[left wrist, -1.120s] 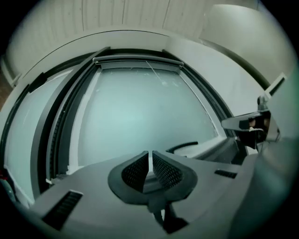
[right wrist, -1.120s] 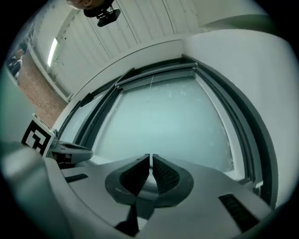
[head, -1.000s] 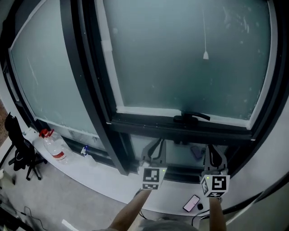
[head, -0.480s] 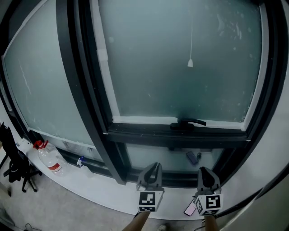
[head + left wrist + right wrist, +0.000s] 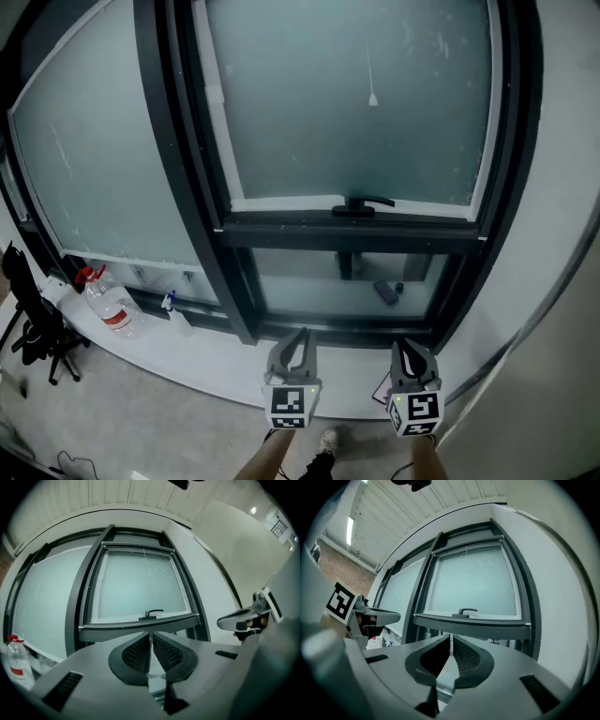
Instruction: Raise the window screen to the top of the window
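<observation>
My left tongs [image 5: 296, 349] and right tongs [image 5: 411, 357] are both low by the sill. Each pair is pressed together with nothing between, well short of the glass. The window screen [image 5: 347, 122] fills the upper part of the frame. Its bottom rail sits about midway up and carries a black handle [image 5: 361, 203], and a pull cord [image 5: 372, 97] hangs over the pane. I judge the handle to be the grip point. I'd reach up, spread one pair, close squarely on it, then push straight up, keeping the rail level so it doesn't jam.
</observation>
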The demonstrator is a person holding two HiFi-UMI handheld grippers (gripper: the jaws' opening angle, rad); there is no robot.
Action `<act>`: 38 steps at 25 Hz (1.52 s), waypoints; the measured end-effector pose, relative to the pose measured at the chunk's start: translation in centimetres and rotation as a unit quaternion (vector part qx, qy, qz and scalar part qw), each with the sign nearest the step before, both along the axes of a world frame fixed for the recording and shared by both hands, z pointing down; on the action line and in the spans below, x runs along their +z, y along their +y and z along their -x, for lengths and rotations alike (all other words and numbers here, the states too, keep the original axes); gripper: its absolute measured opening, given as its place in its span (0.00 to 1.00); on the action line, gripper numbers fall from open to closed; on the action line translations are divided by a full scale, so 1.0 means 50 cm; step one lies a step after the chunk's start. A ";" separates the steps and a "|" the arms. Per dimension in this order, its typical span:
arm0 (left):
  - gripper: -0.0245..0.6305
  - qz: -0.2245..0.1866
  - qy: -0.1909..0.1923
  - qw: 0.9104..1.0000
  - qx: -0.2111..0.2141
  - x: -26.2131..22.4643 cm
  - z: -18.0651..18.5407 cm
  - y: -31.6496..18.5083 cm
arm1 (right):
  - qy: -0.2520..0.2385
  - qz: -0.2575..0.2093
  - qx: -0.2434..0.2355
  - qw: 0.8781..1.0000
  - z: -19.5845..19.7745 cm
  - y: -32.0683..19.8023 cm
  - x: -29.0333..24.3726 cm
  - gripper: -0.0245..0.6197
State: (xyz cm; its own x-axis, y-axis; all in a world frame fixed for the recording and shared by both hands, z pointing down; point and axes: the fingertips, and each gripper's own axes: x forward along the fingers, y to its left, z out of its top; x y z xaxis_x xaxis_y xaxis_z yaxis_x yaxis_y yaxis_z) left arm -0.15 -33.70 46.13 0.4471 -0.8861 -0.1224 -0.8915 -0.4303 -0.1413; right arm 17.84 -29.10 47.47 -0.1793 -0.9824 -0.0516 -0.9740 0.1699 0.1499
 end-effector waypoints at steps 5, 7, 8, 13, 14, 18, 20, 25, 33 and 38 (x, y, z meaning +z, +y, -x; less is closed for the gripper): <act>0.08 0.001 -0.014 1.000 -0.009 -0.024 0.039 0.143 | -0.005 0.018 0.002 1.000 0.017 0.148 0.012 0.07; 0.08 -0.002 -0.017 1.000 -0.008 -0.039 0.049 0.188 | -0.007 0.017 0.008 1.000 0.019 0.192 0.006 0.07; 0.08 -0.003 -0.018 1.000 -0.006 -0.045 0.052 0.208 | -0.011 0.015 0.014 1.000 0.018 0.211 0.000 0.07; 0.08 -0.018 -0.026 0.999 0.014 -0.072 0.071 0.298 | -0.034 -0.011 0.030 0.999 0.052 0.293 -0.034 0.07; 0.08 -0.022 -0.027 0.999 0.019 -0.077 0.078 0.317 | -0.033 -0.014 0.029 0.999 0.067 0.308 -0.038 0.07; 0.08 -0.031 -0.021 0.999 0.026 -0.092 0.131 0.397 | -0.037 -0.024 0.024 0.999 0.135 0.367 -0.052 0.07; 0.08 -0.028 -0.015 0.999 0.026 -0.089 0.175 0.448 | -0.035 -0.026 0.024 0.999 0.182 0.410 -0.053 0.07; 0.08 -0.029 -0.006 0.999 0.033 -0.096 0.309 0.573 | -0.043 -0.030 0.033 0.998 0.306 0.528 -0.067 0.07; 0.08 0.001 0.019 0.998 0.063 -0.083 0.395 0.740 | -0.035 -0.038 0.074 0.996 0.398 0.741 -0.082 0.07; 0.08 -0.009 0.027 0.998 0.064 -0.099 0.362 0.814 | -0.018 -0.037 0.075 0.996 0.372 0.819 -0.093 0.07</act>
